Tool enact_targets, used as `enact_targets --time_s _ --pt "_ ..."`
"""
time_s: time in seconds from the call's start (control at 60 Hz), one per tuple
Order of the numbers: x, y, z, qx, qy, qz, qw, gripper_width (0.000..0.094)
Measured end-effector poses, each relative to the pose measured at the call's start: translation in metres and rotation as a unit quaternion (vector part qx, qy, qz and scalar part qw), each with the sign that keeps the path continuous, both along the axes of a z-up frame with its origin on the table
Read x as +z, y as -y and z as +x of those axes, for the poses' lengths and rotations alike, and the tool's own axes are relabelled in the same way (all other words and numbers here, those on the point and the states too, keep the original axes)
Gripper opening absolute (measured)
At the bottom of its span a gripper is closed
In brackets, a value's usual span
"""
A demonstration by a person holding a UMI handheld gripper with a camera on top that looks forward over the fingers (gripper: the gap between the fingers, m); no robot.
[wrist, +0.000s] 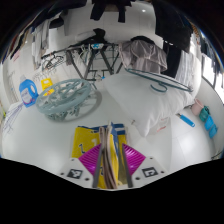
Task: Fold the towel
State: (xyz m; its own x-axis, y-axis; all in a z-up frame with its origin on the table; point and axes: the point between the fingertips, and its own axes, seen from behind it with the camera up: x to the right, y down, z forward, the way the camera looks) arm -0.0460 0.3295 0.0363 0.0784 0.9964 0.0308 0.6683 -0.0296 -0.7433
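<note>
My gripper (111,144) is shut on a bunched edge of the towel (110,168), a yellow and beige cloth with blue stripes. The gathered folds fill the gap between the two fingers. The magenta pads (91,160) show on either side. More of the towel (104,132) lies just ahead of the fingertips on the white table (120,100). The part of the towel below the fingers is hidden.
A round wire rack (68,97) lies on the table ahead to the left, with a blue and yellow object (30,88) beside it. A white cloth (160,118) lies ahead to the right, and small blue items (205,118) beyond it. Furniture frames (100,50) stand behind the table.
</note>
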Motion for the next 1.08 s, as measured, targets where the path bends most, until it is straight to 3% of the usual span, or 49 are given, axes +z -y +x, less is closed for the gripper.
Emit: enact_targets --time_s 0.05,0.1,0.167,0.333,0.5,0.7,0.883,1.0,1.083 --pt "0.012 -0.011 0.004 -0.006 -0.012 0.027 1.000 0.0872" --pt "0.030 -0.018 0.012 -0.004 -0.017 0.049 0.999 0.0784" --pt "0.057 -0.004 0.031 0.019 -0.029 0.052 0.998 0.0867" --pt "0.136 0.021 0.113 0.057 -0.034 0.044 0.997 0.0847" --pt "0.189 0.032 0.182 0.066 -0.036 0.051 0.996 0.0850" --pt "0.217 0.037 0.208 0.040 -0.063 0.042 0.996 0.0849" --pt "0.221 0.035 0.204 0.037 -0.071 0.043 0.996 0.0849" --pt "0.227 0.029 0.197 0.036 -0.078 0.066 0.994 0.0850" --pt "0.224 0.037 0.195 0.041 -0.075 0.055 0.995 0.0850"
